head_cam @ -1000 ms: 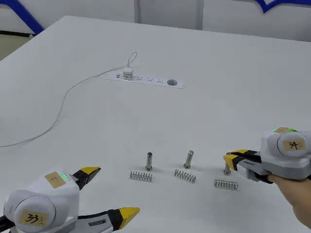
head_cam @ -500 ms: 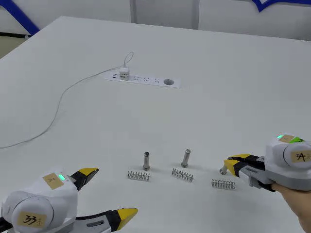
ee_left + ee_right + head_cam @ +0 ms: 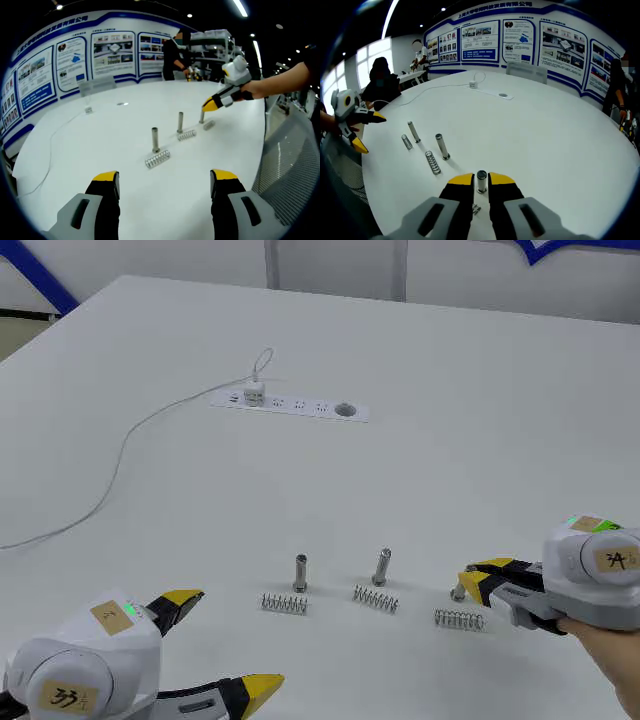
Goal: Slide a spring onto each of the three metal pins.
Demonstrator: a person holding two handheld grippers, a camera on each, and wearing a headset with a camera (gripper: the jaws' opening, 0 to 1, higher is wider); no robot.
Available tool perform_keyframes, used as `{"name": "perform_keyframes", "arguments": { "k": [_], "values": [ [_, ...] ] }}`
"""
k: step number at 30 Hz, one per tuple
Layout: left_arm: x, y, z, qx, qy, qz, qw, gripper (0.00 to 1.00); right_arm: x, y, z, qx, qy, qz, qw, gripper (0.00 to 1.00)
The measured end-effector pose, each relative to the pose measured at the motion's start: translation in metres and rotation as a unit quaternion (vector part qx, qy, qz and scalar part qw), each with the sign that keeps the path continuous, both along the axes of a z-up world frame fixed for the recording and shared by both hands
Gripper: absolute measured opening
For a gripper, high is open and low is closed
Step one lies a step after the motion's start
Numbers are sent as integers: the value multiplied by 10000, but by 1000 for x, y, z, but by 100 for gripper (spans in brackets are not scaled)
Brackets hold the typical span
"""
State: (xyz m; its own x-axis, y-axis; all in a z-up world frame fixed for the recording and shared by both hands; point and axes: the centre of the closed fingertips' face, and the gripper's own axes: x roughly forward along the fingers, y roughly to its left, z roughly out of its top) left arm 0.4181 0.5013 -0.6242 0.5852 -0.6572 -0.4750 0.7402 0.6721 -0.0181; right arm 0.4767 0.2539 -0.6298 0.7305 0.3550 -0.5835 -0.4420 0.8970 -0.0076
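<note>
Right gripper point(image 3: 481, 183): jaws close about the end pin point(image 3: 481, 176) near the bench's point(image 3: 450, 440) front edge; whether they clamp it cannot be told. Left gripper point(image 3: 162, 181): jaws apart. Keep the pin upright; its spring point(image 3: 459, 619) lies just beside it.

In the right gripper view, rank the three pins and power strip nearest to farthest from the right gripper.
1. Right pin, between the jaws of the right gripper.
2. Middle pin, ahead to the left.
3. Left pin, farther left.
4. Power strip, far ahead.

white table point(image 3: 450, 470) | power strip point(image 3: 290, 405) far side | cable point(image 3: 120, 455) trailing left
</note>
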Motion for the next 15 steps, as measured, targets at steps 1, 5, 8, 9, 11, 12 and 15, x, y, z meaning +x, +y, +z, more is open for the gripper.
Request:
{"name": "perform_keyframes", "arguments": {
  "k": [1,5,8,9,11,12,15],
  "values": [
    [0,0,0,-1,-4,0,10000,76,0,0,1,24,-9,-5,10000,12],
    [0,-1,1,-19,-6,-5,10000,76,-2,-4,6,78,-51,30,10000,14],
    [-1,-1,0,-2,-9,-22,10000,76,-5,-10,8,113,-40,20,9999,16],
    [-1,-2,0,0,-7,-26,10000,76,-6,-11,7,115,-36,20,9999,17],
    [-1,-2,0,12,-4,-34,10000,76,-8,-14,5,146,-14,65,9999,17],
    [-1,-2,0,17,-3,-38,10000,76,-11,-13,4,184,36,124,9997,18],
    [-2,-1,-1,32,0,-40,10000,76,-18,-7,-1,270,137,426,9986,20]
  ]
}}
